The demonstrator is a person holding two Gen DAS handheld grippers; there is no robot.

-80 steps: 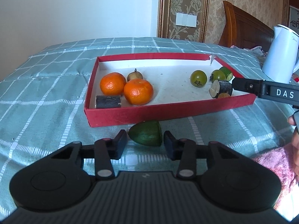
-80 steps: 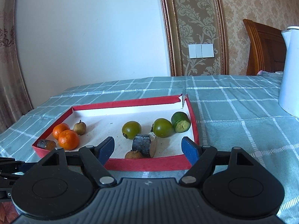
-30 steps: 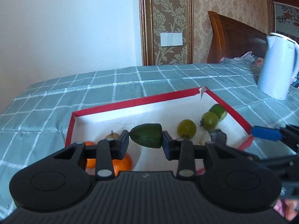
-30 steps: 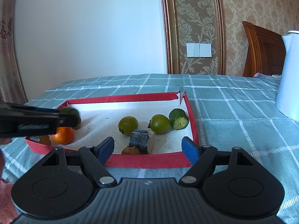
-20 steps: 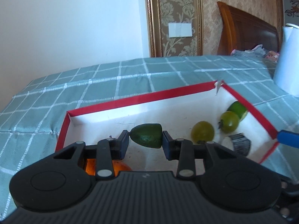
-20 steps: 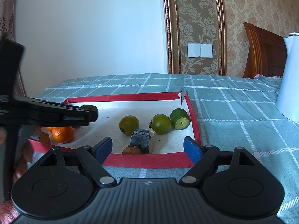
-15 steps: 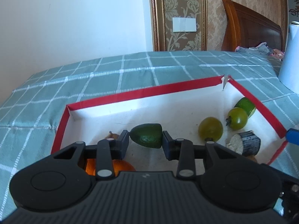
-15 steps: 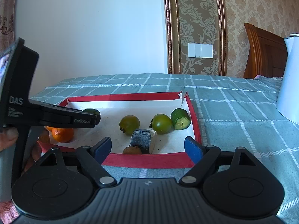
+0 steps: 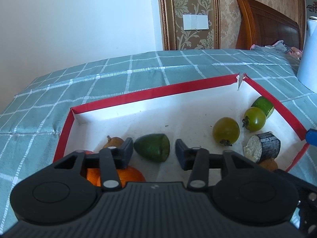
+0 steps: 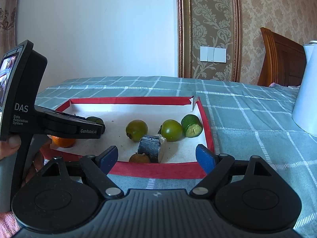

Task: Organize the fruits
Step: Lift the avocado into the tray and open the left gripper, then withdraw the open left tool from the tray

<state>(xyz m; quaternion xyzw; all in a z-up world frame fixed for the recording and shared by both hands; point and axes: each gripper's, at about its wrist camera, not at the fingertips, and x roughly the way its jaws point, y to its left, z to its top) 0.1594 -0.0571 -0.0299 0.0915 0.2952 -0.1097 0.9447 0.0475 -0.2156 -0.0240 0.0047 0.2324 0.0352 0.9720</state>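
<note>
A red-rimmed white tray (image 9: 178, 88) lies on the checked cloth. My left gripper (image 9: 153, 151) is open over the tray's near left part, its jaws standing apart on either side of a dark green fruit half (image 9: 153, 147). Oranges (image 9: 126, 175) and a small brown fruit (image 9: 114, 141) sit just under and left of it. Two green round fruits (image 9: 225, 131) (image 9: 254, 119), a green cut piece (image 9: 263, 105) and a dark cut stub (image 9: 262, 146) lie at the tray's right. My right gripper (image 10: 156, 158) is open and empty at the tray's near edge (image 10: 158, 169).
A white kettle (image 9: 309, 53) stands right of the tray on the cloth. A small brown fruit (image 10: 139, 157) lies by the stub (image 10: 151, 147). A wooden headboard (image 9: 265, 21) and wall are behind. The left gripper's body (image 10: 51, 123) reaches over the tray's left side.
My left gripper carried the green fruit half from the cloth into the tray, then opened; the fruit half now sits free between the jaws. The right gripper barely moved.
</note>
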